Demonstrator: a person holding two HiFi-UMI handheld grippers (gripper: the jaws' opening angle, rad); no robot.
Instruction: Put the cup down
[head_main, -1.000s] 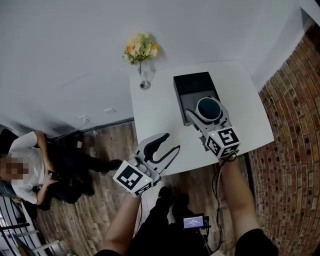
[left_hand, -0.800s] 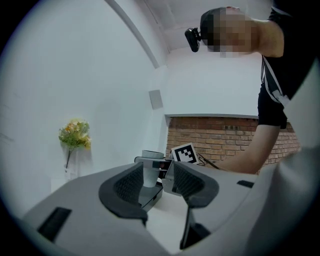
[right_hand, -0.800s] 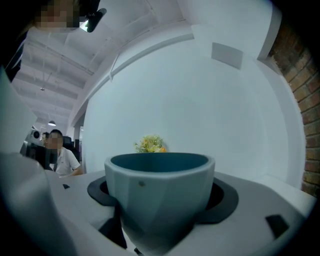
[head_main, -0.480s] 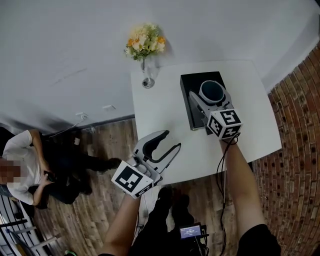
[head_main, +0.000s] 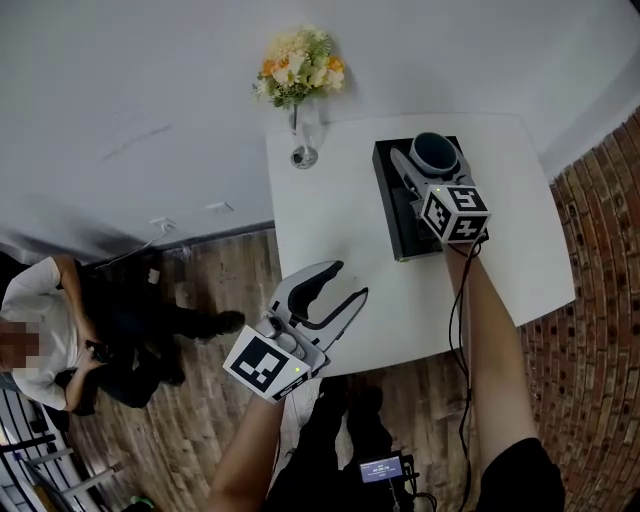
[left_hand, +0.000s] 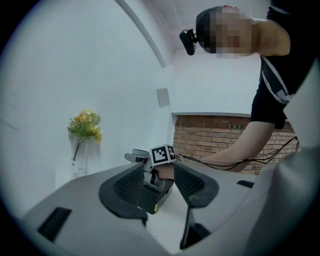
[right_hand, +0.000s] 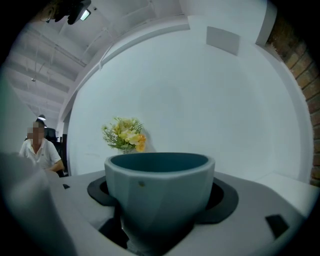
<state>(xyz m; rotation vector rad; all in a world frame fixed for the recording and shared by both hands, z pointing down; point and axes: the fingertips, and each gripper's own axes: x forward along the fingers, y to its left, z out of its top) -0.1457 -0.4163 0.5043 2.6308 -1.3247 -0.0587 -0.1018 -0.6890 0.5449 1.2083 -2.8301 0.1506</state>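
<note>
A blue-grey cup (head_main: 436, 150) sits upright between the jaws of my right gripper (head_main: 431, 163), whose pads press its sides. It is over the far end of a black box (head_main: 394, 203) on the white table (head_main: 330, 215). I cannot tell whether its base touches the box. The right gripper view is filled by the cup (right_hand: 159, 187), with the dark pads either side. My left gripper (head_main: 348, 282) stands open with nothing in it over the table's near left edge. Between its jaws, the left gripper view shows the black box (left_hand: 156, 194) and the right gripper's marker cube (left_hand: 161, 154).
A glass vase of yellow flowers (head_main: 298, 78) stands at the table's far left corner. A seated person (head_main: 45, 330) is on the wooden floor at left. A brick wall (head_main: 600, 260) runs along the right. A white wall lies behind the table.
My right gripper has carried the cup away from me, from the box's near end to its far end. The left gripper has hardly moved.
</note>
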